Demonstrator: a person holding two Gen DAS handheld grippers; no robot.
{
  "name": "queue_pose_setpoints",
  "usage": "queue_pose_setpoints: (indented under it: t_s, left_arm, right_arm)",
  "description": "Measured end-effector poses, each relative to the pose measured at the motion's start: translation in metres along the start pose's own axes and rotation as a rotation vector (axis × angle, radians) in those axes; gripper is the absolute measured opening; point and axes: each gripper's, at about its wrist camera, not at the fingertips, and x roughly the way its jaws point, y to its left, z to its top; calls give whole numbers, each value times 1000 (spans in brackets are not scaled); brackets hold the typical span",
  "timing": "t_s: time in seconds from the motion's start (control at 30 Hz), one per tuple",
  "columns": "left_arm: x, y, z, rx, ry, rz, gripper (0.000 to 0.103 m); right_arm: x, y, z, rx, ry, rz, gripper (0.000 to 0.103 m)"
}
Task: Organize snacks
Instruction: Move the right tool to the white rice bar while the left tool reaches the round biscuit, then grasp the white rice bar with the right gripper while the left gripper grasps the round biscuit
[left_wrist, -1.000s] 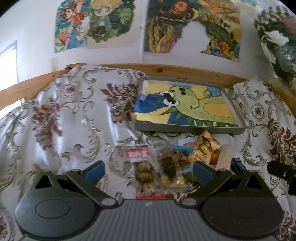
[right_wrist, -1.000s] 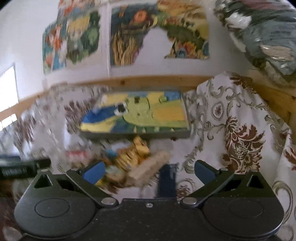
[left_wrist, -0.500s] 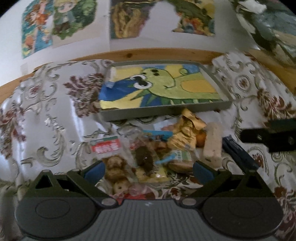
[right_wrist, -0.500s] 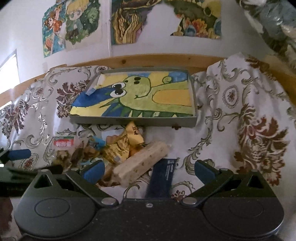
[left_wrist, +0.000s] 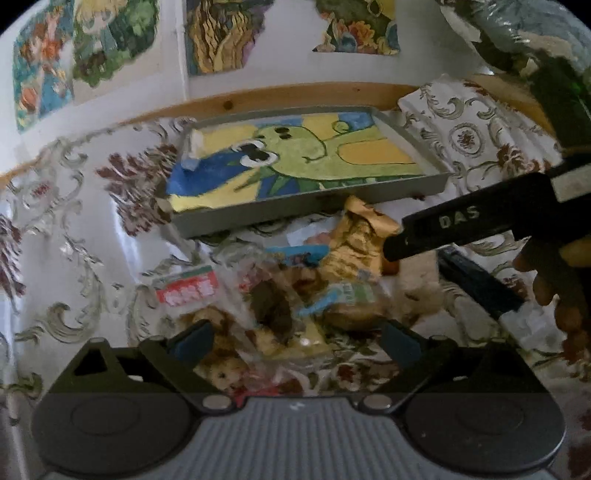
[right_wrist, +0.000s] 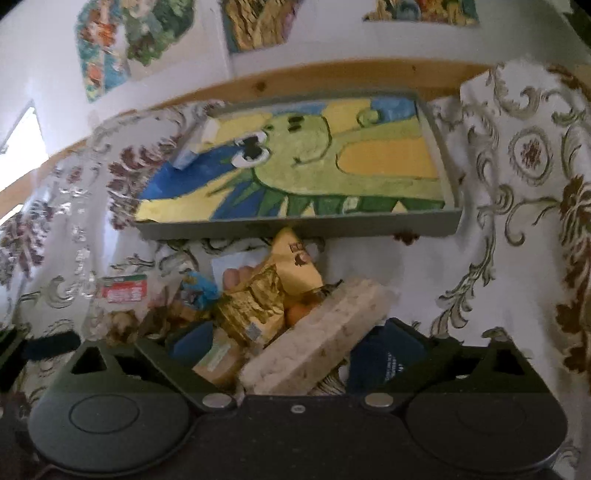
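Both views show a heap of snacks (right_wrist: 258, 314) lying on a patterned cloth (right_wrist: 517, 258) just in front of a shallow grey tray (right_wrist: 295, 230) whose floor bears a painted green creature. The tray holds no snacks; only a small pale block (right_wrist: 192, 146) sits in its far left corner. The right hand-held gripper (right_wrist: 295, 343) has come down and forward since a second ago, so that the long pale puffed-rice bar (right_wrist: 317, 336) now lies between its blue fingertips (right_wrist: 192, 343), with the gold foil packet (right_wrist: 266, 295) just beyond. Its jaws stand wide and have just been closing slightly; the pads do not yet press on the bar. The left hand-held gripper (left_wrist: 295, 336) has also sunk toward the heap and hangs wide above the clear bags of brown sweets (left_wrist: 266, 306), gripping nothing. In the left view the right gripper's black finger reaches in from the right beside the gold packet. The change suggests that sorting has only begun: the bar appears to be the first item chosen, probably for the tray. Closing on it squarely matters, since it lies slantwise across the jaws and rests on other packets.
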Motion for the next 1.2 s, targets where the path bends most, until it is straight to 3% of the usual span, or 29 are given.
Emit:
queue_pose_setpoints:
  t_s: [0.07,0.3,0.43,0.7,0.97,1.2]
  left_arm:
    - [-2,-3,-3,4,-20,43,99]
    - [5,-11,-1,4,-5,40,99]
    - [9,-15,3,-24,5,18,97]
    - [14,-23,8,-54,47,-79,79]
    - [35,-43,17,-2,81,-125,78]
    - [56,-43,25,10,101,-99,73]
  right_arm:
    - [10,0,1,17,27,-14,91]
    - [36,0,-7,53,95,-30,86]
    - [34,1,-9,2,93,-63,69]
    - [9,-15,-4,-11,153,7,44]
    - [-4,-31,-2,-25,185,41,41]
    - [1,-35,-2,-37,172,73,42]
